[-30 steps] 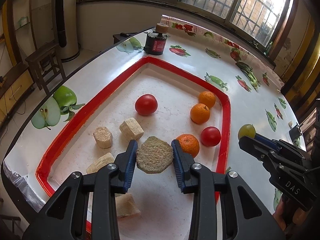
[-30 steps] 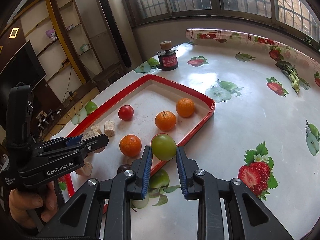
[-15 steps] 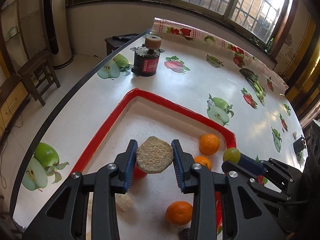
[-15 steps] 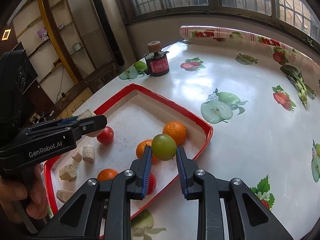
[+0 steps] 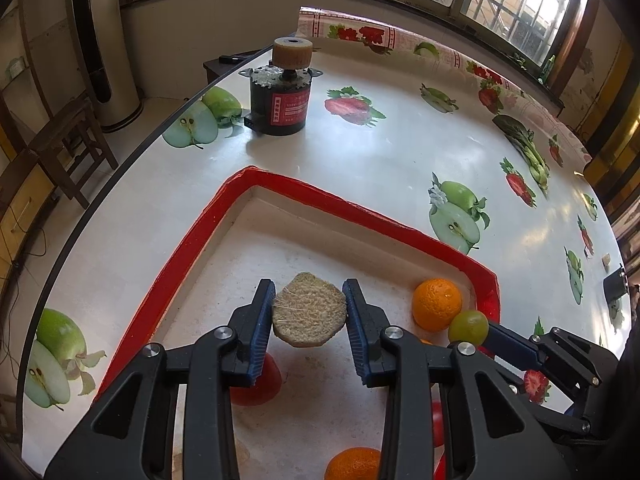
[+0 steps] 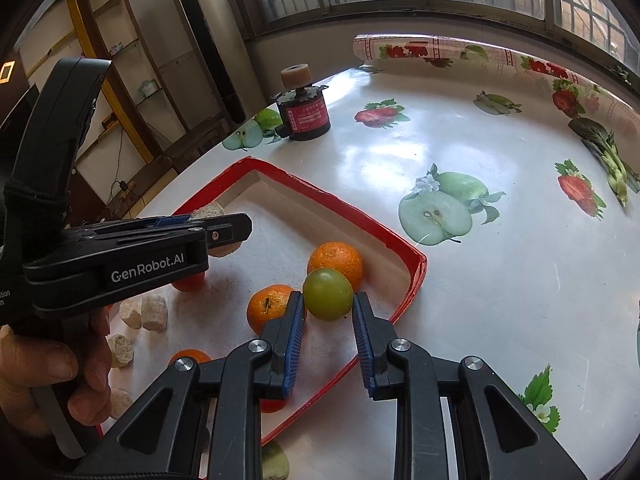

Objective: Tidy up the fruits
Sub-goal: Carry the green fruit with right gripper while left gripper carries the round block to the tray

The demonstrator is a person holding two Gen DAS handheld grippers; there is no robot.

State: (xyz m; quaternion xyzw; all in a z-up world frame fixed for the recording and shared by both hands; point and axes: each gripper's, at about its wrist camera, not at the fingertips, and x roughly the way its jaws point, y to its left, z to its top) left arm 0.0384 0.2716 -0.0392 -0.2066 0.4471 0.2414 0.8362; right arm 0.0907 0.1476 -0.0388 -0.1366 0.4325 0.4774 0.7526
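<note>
My left gripper (image 5: pixel 309 312) is shut on a tan fibrous chunk (image 5: pixel 309 315) and holds it above the far part of the red-rimmed tray (image 5: pixel 352 210). My right gripper (image 6: pixel 328 308) is shut on a green fruit (image 6: pixel 328 294) above the tray's right corner (image 6: pixel 416 276); it also shows in the left wrist view (image 5: pixel 468 327). Oranges (image 6: pixel 335 260) (image 6: pixel 269 307) (image 5: pixel 437 304) and a red tomato (image 5: pixel 256 380) lie in the tray. Several tan chunks (image 6: pixel 154 312) lie at the tray's near left.
A black motor with a tan wheel (image 5: pixel 285 94) stands on the fruit-print tablecloth (image 5: pixel 400 152) beyond the tray. The table edge curves along the left; a wooden stool (image 5: pixel 68 140) stands beyond it. Windows run along the back.
Both grippers have moved forward over the tray toward its far end, each carrying its load. The chunk and the green fruit stay gripped.
</note>
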